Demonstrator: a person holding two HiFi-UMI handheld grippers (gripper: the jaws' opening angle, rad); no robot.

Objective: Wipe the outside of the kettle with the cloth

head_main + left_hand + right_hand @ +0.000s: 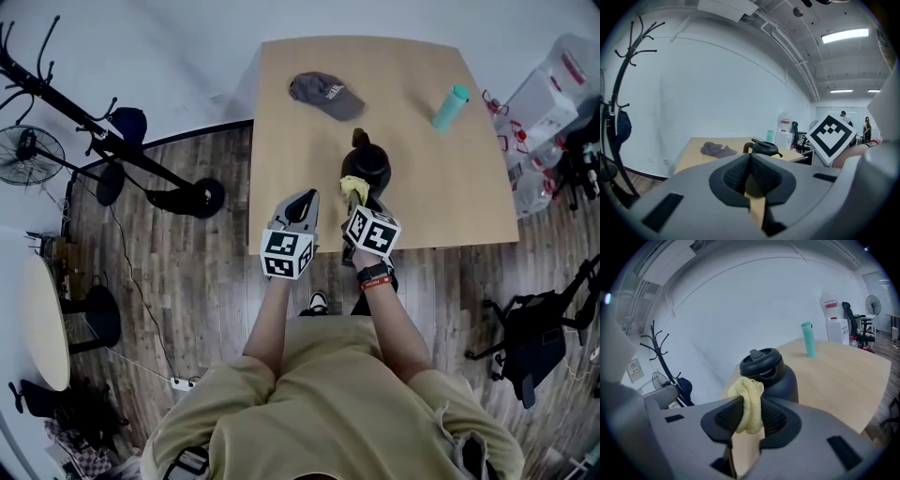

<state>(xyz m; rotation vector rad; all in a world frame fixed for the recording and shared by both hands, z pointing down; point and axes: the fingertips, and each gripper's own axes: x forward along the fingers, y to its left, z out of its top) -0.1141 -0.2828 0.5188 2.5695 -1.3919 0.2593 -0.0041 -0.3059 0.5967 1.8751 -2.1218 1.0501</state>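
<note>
Outstretched forearms held both grippers at frame centre: left gripper hovering, jaws pressed together and empty, right gripper clamping the yellow cloth just beside the black kettle.

The kettle is finished in matt black, with a smooth plastic look; the cloth is seen as soft yellow terry, nubbly and rumpled; the bench is surfaced in pale wood grain, smooth and matt; the pads of the right tool and left tool are ribbed and rubber-like, set in matt grey plastic; the cap is made of grey fabric.
</note>
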